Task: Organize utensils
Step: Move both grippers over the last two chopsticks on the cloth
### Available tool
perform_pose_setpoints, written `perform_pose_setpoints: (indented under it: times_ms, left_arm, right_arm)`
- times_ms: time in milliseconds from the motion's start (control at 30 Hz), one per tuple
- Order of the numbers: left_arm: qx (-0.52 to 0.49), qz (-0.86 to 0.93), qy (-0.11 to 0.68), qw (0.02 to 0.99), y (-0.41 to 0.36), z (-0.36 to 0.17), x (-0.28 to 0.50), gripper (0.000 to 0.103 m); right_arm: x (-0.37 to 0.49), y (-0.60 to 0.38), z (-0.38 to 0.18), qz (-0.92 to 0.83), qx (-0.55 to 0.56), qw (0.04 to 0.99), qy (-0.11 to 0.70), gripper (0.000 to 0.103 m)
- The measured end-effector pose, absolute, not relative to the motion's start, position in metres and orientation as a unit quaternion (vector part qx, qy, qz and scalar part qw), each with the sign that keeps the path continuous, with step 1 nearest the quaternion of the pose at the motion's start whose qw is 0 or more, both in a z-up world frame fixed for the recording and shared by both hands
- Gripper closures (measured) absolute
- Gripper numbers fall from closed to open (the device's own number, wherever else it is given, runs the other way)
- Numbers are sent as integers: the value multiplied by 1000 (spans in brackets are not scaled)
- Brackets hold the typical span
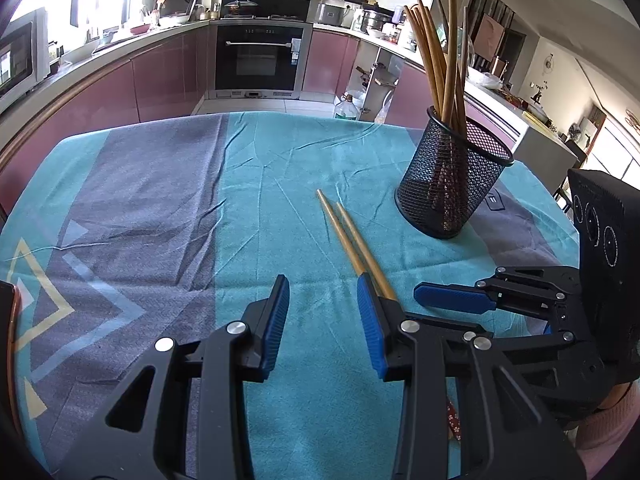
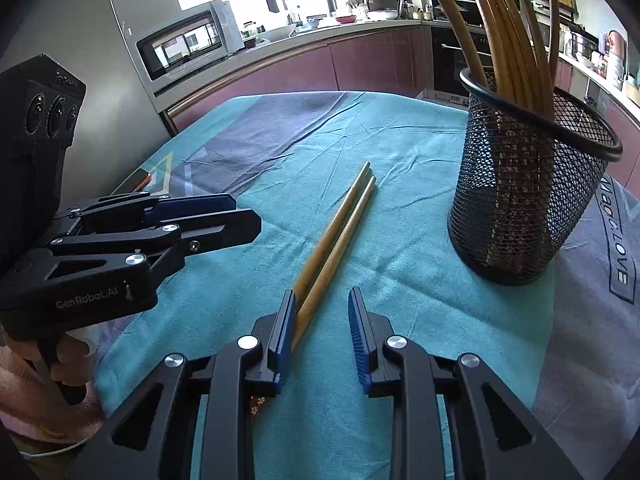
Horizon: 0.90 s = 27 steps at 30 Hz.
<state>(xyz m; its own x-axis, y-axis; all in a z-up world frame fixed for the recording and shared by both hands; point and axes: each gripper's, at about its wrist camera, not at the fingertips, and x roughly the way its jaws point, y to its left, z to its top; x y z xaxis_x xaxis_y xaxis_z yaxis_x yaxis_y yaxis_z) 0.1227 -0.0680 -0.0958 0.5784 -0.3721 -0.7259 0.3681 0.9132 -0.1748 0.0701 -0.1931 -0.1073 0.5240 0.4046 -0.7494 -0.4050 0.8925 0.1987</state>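
Observation:
Two wooden chopsticks (image 1: 352,240) (image 2: 340,232) lie side by side on the teal cloth. A black mesh cup (image 1: 448,188) (image 2: 520,200) stands upright to their right and holds several more chopsticks. My right gripper (image 2: 322,292) is open low over the pair's near ends, which pass between its jaws close to the left pad without being pressed. My left gripper (image 1: 323,280) (image 2: 248,216) is open just left of the pair with nothing between its fingers. One of the right gripper's pads (image 1: 452,300) shows beside it. The chopsticks' patterned ends are mostly hidden under the grippers.
The teal and grey tablecloth (image 1: 160,208) covers the table. A phone (image 2: 136,182) lies near its left edge. Beyond the far edge are kitchen cabinets, an oven (image 1: 260,60) and a microwave (image 2: 188,40). A hand holds each gripper.

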Motion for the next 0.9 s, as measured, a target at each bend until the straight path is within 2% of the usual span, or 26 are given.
perform_pose_setpoints:
  times_ms: [900]
  left_arm:
    - [32,-233,452,860,-111,-121,150,69]
  right_arm:
    - [87,-222,-109,199,0,878,436,79]
